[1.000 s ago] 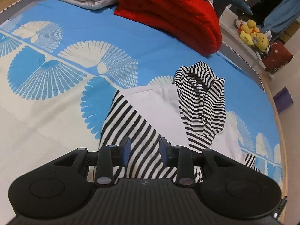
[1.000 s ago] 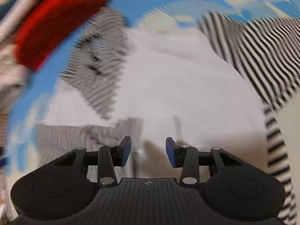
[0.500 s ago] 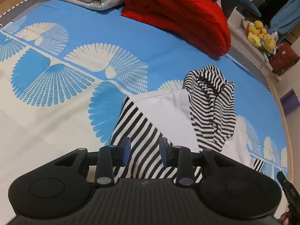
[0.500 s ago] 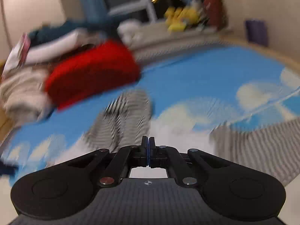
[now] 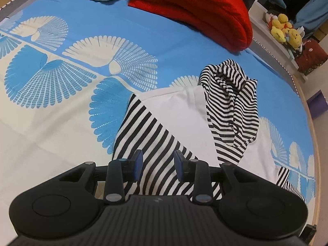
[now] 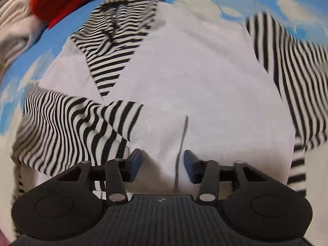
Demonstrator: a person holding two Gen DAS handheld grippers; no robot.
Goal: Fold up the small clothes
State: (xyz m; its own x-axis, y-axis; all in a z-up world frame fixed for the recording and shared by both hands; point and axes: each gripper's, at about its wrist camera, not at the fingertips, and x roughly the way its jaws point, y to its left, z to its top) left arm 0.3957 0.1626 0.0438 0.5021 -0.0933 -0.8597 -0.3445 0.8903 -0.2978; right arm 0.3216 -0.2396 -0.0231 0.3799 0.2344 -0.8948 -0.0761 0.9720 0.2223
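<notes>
A small white garment with black-and-white striped sleeves [image 5: 184, 110] is laid flat on the bed [image 5: 61, 139], towards the bed's right edge in the left wrist view, with one striped sleeve [image 5: 229, 106] bunched up on its white body. The left hand-held gripper [image 5: 157, 165] is held over the near striped sleeve [image 5: 151, 143] with its jaws partly spread; whether the pads touch the cloth cannot be told. The right hand-held gripper [image 6: 162, 165] is seen over the white body with its jaws apart and opening, nothing pinched between them. The garment's near hem is hidden behind both gripper bodies, and the right wrist view is blurred at its edges. A folded red blanket [image 5: 196, 10] lies at the bed's far edge.
</notes>
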